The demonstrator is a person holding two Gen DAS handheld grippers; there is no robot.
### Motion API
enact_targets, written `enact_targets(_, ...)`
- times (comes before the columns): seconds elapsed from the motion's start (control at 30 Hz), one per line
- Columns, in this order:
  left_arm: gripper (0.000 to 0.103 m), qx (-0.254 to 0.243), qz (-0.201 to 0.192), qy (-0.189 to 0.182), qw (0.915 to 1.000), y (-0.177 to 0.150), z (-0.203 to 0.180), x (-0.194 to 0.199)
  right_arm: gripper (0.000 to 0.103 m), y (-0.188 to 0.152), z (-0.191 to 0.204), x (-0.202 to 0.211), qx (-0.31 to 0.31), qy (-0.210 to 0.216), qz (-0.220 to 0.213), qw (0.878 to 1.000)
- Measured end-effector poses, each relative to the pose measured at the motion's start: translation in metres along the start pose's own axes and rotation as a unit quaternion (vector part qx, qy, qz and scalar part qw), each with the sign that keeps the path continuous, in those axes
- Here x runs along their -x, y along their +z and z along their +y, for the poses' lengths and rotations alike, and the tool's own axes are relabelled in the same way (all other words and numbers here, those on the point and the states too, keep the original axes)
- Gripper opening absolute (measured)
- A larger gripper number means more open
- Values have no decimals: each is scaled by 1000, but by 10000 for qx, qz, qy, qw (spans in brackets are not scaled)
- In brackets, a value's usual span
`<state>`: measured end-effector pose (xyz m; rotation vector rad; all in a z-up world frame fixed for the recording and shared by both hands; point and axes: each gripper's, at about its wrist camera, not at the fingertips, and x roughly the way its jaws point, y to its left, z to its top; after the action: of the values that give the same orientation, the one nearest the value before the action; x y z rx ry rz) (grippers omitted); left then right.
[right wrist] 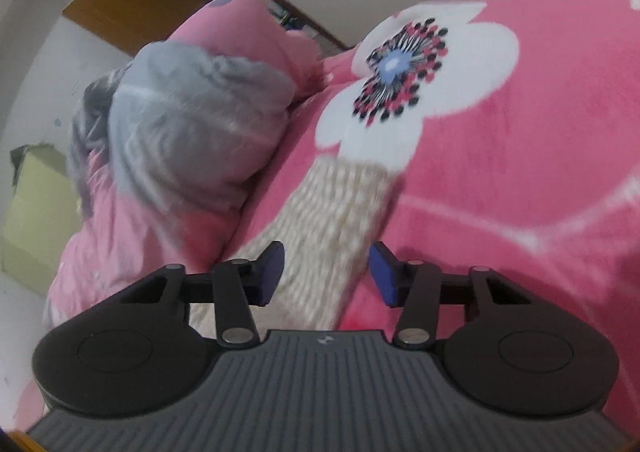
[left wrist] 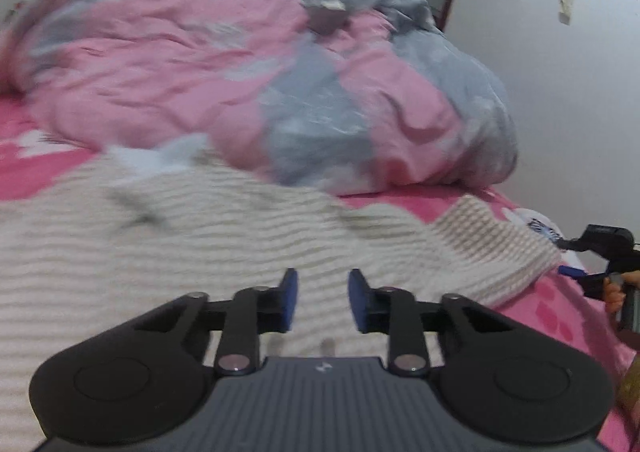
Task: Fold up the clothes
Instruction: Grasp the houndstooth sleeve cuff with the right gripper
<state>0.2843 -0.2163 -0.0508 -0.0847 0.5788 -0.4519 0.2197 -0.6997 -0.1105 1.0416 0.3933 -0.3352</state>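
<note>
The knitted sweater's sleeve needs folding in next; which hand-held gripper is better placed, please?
Probably the right hand-held gripper: the sweater's sleeve lies between its open fingers. The left hand-held gripper hovers over the sweater's body.

Cream ribbed sweater (left wrist: 160,252), pink flowered bedsheet (right wrist: 520,172), pink-grey quilt (left wrist: 240,72)

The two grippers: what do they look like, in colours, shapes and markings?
Both the left gripper and the right gripper share one build: matte black linkage arms with silver pivot pins, round black side housings, a ribbed grey body bearing a small pale logo, and blue-padded fingers.
</note>
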Motion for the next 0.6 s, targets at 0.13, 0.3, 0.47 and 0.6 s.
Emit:
enact_targets(0.13,22,-193,368,29,9991,-16,-21,-57,35,18,-1,-35,90,-428,64,9990)
enact_targets(0.3,20,245,539,-65,9982,-32,-9,-70,23,25,-3,-50,427,-519,219,9975)
enact_targets(0.47,18,592,474,-275,9967,-37,7,-70,13,39,13,-23,774,-327,-42,9965)
enact_targets(0.6,18,612,480,-283,9966,-33,9,-71,12,61,34,27,910,-76,-715,9932)
